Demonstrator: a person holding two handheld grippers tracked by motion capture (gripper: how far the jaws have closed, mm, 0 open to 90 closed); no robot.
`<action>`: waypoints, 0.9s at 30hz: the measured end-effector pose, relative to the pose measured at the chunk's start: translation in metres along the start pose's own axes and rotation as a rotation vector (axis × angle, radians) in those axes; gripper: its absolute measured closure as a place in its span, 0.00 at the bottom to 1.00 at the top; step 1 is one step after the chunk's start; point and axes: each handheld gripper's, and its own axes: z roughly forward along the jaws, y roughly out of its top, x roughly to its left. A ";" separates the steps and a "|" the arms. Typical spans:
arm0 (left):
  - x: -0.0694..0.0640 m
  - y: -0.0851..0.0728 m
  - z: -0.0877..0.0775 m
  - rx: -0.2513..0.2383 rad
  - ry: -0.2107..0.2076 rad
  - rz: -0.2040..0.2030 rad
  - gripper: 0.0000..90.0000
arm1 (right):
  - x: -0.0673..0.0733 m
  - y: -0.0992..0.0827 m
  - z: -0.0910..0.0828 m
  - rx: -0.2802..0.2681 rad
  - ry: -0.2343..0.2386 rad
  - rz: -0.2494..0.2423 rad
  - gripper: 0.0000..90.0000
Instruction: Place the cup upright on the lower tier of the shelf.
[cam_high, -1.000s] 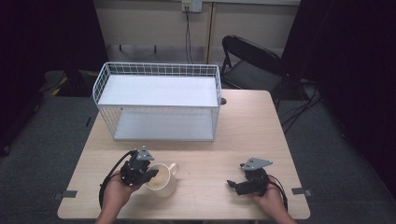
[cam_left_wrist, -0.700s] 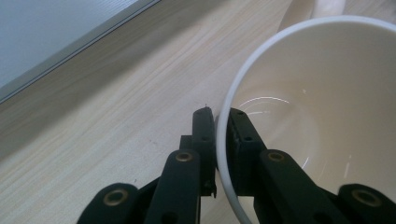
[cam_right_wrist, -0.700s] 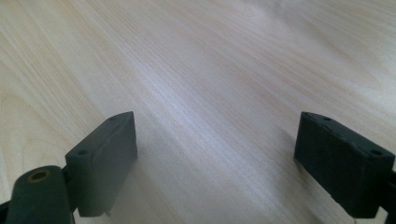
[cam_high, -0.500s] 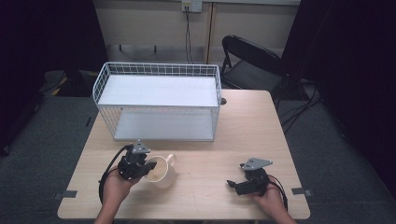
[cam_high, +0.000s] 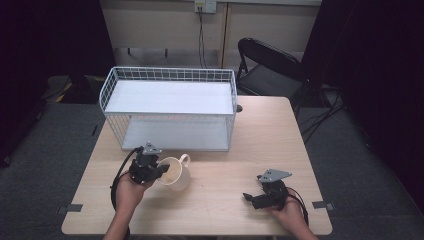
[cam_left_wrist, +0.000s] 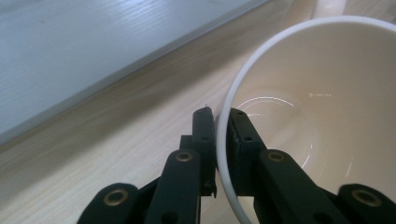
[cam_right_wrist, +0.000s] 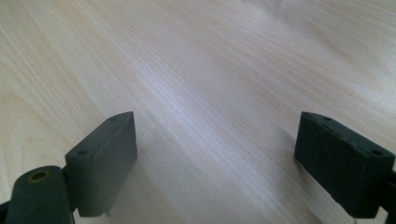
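Note:
A cream mug (cam_high: 176, 172) with its handle toward the rack hangs tilted just above the table (cam_high: 260, 135), near the rack's front. My left gripper (cam_high: 159, 169) is shut on the mug's rim (cam_left_wrist: 223, 140), one jaw inside the mug and one outside. Inside, the mug (cam_left_wrist: 299, 107) holds nothing. At the table's front right my right gripper (cam_high: 248, 197) rests low, its jaws wide apart over bare wood (cam_right_wrist: 215, 116) with nothing between them (cam_right_wrist: 215, 163).
A white wire rack (cam_high: 170, 107) with a top shelf and a lower white shelf (cam_left_wrist: 79, 51) stands at the back of the table. A black folding chair (cam_high: 272, 67) is behind the table's right corner. Bare wood lies between the two grippers.
My left gripper has carried the mug away from the front edge toward the rack and lifted it slightly. The right gripper has stayed put.

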 end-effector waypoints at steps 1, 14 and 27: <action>0.001 0.001 0.000 -0.006 0.006 -0.004 0.93 | 0.000 0.000 0.000 0.000 0.000 0.000 0.14; 0.013 0.002 0.002 -0.048 0.052 -0.079 0.93 | 0.000 0.000 0.000 0.000 0.000 0.000 0.14; 0.021 0.003 0.004 -0.083 0.093 -0.119 0.93 | 0.000 0.000 0.000 0.000 0.000 0.000 0.14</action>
